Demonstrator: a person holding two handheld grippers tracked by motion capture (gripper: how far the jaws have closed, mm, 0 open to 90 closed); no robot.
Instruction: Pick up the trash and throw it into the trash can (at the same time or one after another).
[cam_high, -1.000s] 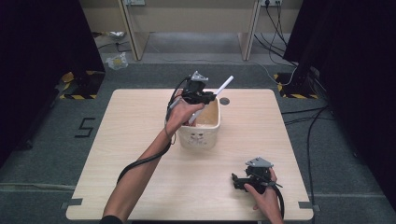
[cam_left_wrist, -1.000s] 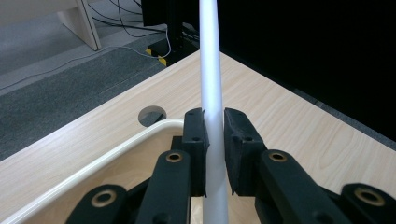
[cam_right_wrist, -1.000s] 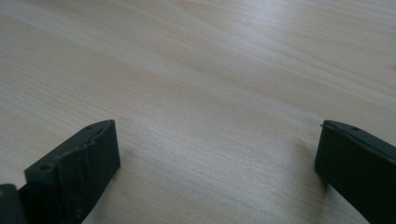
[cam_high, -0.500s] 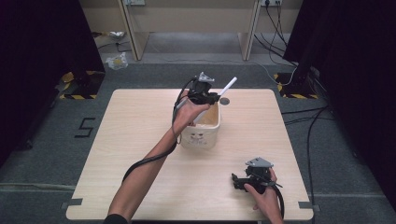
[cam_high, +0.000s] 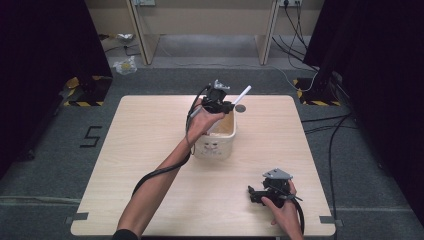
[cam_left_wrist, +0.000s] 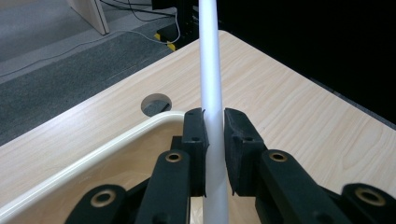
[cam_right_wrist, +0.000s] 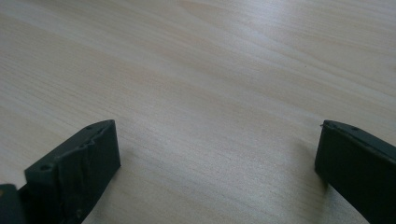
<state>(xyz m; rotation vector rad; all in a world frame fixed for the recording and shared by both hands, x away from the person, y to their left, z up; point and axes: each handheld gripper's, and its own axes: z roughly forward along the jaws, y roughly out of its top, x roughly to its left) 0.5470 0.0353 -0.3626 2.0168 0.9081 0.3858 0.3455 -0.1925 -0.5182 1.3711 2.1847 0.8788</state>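
The left tool clamped a smooth white tube above a cream bin. The right tool stood wide on the pale wood surface. Grey carpet surrounded it.

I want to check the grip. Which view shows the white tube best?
The left gripper view: the tube stands close up, clamped between the left gripper's jaws above the bin. The high view shows it small, slanting up from the gripper.

The table is showing pale, matt wood grain; the white tube is looking smooth, perhaps plastic; the cream tub is appearing faintly glossy.
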